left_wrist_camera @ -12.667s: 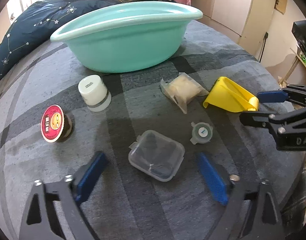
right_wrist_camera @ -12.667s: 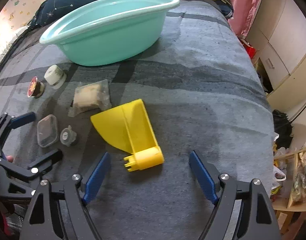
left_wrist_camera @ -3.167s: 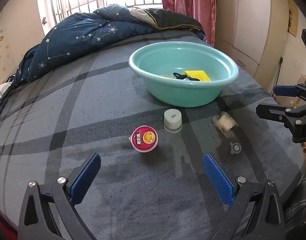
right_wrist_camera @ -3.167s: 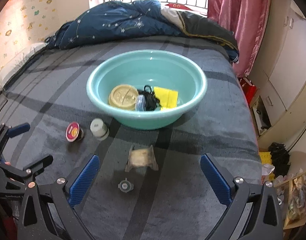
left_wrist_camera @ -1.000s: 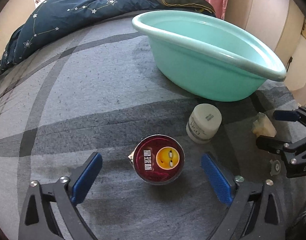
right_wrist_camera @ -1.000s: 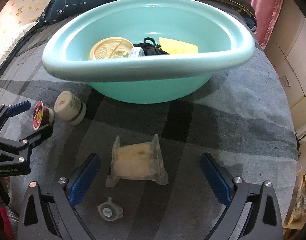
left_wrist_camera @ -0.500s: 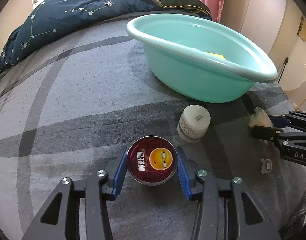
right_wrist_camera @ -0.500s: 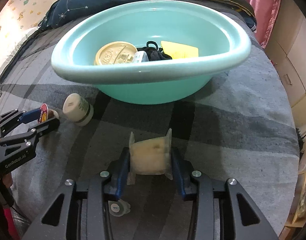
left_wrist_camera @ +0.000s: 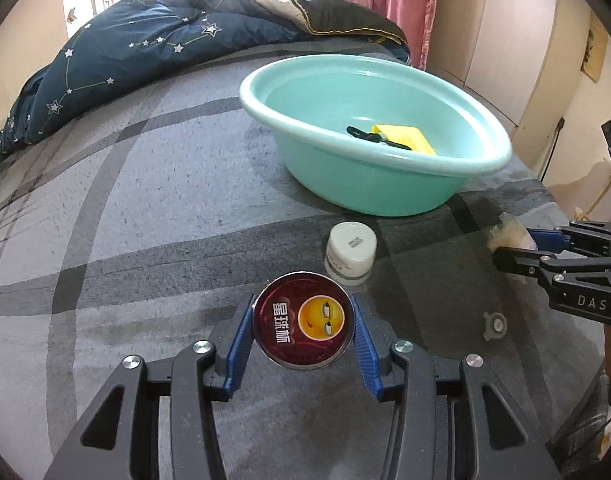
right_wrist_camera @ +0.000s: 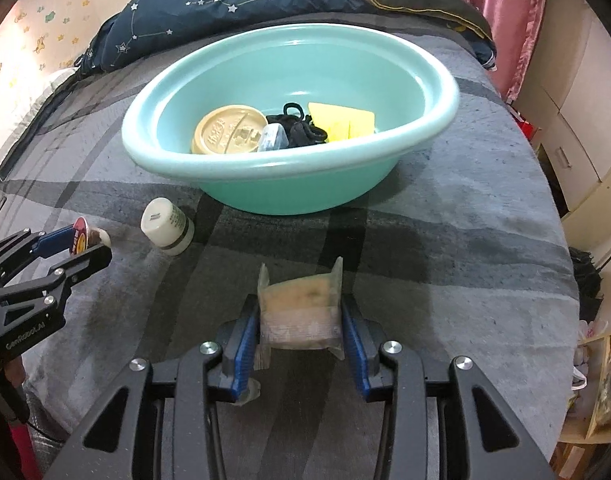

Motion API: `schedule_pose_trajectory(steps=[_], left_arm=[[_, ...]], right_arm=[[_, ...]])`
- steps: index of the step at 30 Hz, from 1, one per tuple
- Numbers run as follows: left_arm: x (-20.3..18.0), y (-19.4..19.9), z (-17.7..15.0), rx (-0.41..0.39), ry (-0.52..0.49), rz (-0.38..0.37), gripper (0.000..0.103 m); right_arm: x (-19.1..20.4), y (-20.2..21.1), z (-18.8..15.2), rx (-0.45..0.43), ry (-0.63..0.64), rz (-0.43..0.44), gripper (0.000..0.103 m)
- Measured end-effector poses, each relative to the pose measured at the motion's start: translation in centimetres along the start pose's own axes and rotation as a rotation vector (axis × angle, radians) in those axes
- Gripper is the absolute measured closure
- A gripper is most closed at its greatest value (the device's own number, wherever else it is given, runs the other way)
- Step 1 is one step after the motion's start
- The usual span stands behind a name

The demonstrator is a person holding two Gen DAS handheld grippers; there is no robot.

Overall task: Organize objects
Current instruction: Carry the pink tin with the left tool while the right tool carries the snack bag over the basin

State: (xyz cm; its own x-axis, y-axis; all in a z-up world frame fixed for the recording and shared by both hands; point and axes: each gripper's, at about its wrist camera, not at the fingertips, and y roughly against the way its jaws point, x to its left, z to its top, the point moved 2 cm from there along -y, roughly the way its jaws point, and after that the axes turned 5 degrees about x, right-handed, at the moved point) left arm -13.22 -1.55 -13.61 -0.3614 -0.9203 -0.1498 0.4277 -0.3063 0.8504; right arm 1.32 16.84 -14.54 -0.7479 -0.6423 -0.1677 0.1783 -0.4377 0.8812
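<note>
Red-lidded and round, the small tin [left_wrist_camera: 302,326] with its yellow smiley sits clamped between the blue pads of the left gripper [left_wrist_camera: 303,332], raised over the grey striped bedcover [left_wrist_camera: 153,216]. A second ago those pads stood wide apart on either side of it. Just beyond lies the white cream jar [left_wrist_camera: 351,251], and farther off the teal basin [left_wrist_camera: 375,184], already holding a yellow scoop and black ties. A small grey cap [left_wrist_camera: 494,325] lies loose near the right gripper [left_wrist_camera: 517,246].

From the right wrist, the right gripper [right_wrist_camera: 301,330] is closed on the clear packet [right_wrist_camera: 299,312] of pale food, which a second ago lay free on the cover between open pads. The basin [right_wrist_camera: 241,162] lies straight ahead.

Both grasps look made, so the step in hand is carrying. Next, each load likely needs lifting over the rim, then release inside. The jar and cap would remain.
</note>
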Motion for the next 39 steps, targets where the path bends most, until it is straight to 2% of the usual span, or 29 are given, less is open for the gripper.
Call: schedule_pose_trajectory(steps=[6,8,29,39], left_arm=[[-0.7,1.3,-0.4,-0.015,-0.007,-0.003,0.053],[-1.0,1.6,-0.6,-0.018,-0.011,-0.001,0.053],[-3.2,4.7,-1.4,-0.052,-0.037,-0.021,0.053],[-4.5,6.2,-0.7,-0.075,-0.058,-0.047,0.053]], right_arm=[[-0.1,0.0,1.1,-0.016,0.004,-0.004,0.060],[-0.3,1.1,-0.2,-0.017,0.007,-0.007,0.060],[-0.4,5.0,-0.9,-0.075,0.023,-0.018,0.060],[-0.4,6.5,-0.5,-0.099,0.030,-0.017,0.060]])
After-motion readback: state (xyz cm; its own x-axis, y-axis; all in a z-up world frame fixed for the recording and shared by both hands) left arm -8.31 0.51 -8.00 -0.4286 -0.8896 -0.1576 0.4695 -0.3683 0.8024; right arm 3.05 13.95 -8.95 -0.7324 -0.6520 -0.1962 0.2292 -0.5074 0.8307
